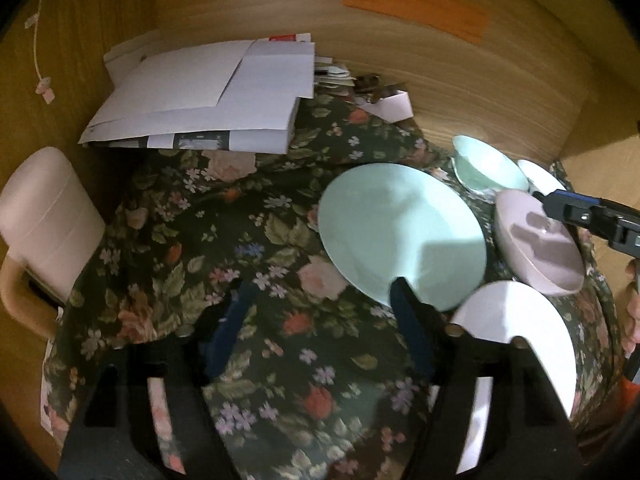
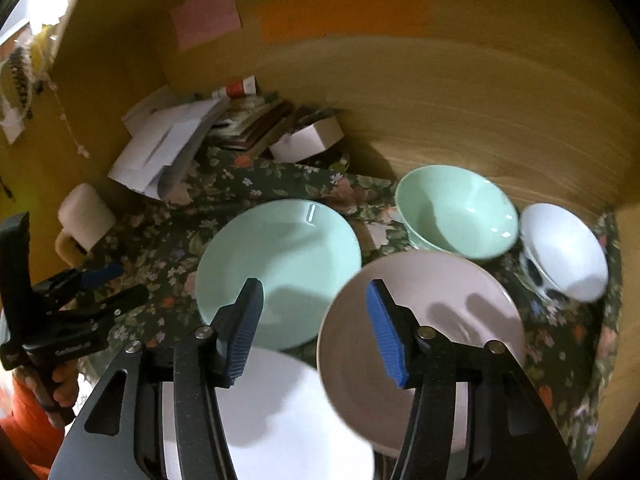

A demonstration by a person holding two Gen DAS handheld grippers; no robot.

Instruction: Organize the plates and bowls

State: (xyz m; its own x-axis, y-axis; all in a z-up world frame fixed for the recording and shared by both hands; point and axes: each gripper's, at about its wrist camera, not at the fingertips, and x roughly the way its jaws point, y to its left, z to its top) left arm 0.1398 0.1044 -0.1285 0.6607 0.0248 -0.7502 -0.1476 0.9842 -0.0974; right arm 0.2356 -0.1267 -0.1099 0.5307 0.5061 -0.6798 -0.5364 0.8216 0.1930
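Observation:
A mint green plate (image 1: 400,232) (image 2: 280,264) lies on the floral cloth. A white plate (image 1: 520,332) (image 2: 280,412) lies nearer me. A pink bowl (image 1: 540,248) (image 2: 424,340) sits to the right of them. A mint green bowl (image 1: 488,168) (image 2: 456,212) and a white patterned bowl (image 1: 540,178) (image 2: 564,252) stand behind. My left gripper (image 1: 320,304) is open above the cloth, left of the plates, its right finger at the green plate's near rim. My right gripper (image 2: 314,324) is open, hovering over the white plate and the pink bowl's left rim.
A stack of white papers and envelopes (image 1: 200,108) and a small white box (image 2: 308,140) lie at the back. A cream mug (image 1: 44,220) stands at the left. Wooden walls (image 1: 460,80) close in the back and sides.

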